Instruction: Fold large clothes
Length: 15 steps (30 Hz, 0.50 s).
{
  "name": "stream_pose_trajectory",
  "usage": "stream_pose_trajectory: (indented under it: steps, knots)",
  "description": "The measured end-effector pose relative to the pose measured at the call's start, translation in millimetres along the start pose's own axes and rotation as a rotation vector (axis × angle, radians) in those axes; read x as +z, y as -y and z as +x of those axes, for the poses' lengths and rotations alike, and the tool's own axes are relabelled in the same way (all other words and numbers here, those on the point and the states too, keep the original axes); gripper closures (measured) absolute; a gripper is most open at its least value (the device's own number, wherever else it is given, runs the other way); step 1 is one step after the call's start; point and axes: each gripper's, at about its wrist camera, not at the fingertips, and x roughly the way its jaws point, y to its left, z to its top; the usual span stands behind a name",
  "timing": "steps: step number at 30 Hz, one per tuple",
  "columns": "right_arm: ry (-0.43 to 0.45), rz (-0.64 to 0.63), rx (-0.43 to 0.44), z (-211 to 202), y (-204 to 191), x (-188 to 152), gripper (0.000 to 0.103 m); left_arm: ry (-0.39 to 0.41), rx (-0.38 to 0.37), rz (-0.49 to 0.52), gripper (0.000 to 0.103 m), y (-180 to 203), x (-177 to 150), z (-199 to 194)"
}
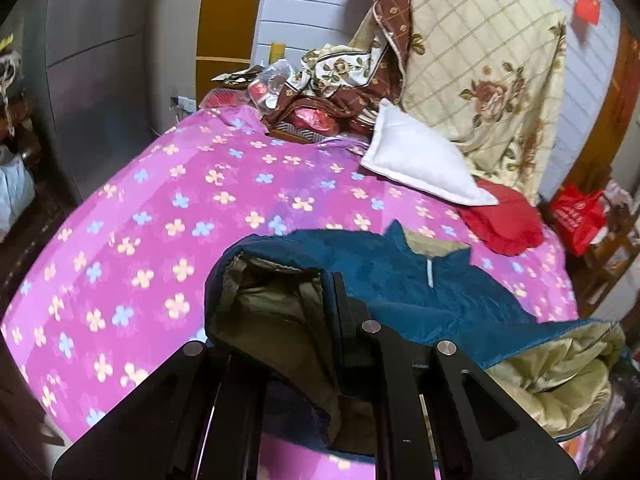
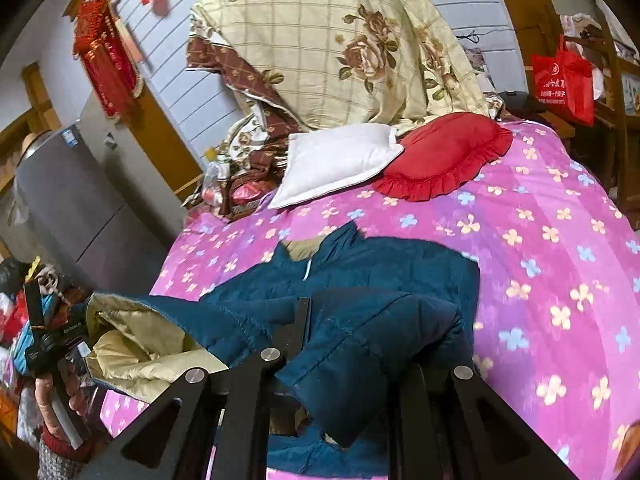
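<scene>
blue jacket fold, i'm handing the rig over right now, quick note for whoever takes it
Left claw: shut on the blue jacket, olive lining facing out.
Right claw: shut on the jacket's other near edge.
Jacket: collar end lies on the pink flowered bedspread, near edge lifted off it.
Done: both sides gripped and raised.
Left: lay the lifted edge toward the collar, then finish folding.

Open pink bedspread (image 2: 560, 248) ahead (pillows (image 2: 336, 160) and heaped quilt (image 2: 340, 40) block beyond)
</scene>
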Motion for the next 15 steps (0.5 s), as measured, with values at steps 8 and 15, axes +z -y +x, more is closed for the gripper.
stream_pose_trajectory:
  steps: [8, 15]
  knots:
    - [-0.036, 0.037, -0.057, 52.6, 20.4, 25.9, 0.089, -0.033, 0.133, 0.049, 0.094, 29.8, 19.9, 70.2]
    - [-0.077, 0.060, -0.096, 94.6, 39.8, 20.3, 0.089, -0.088, 0.174, 0.069, 0.094, 36.6, 13.7, 117.0]
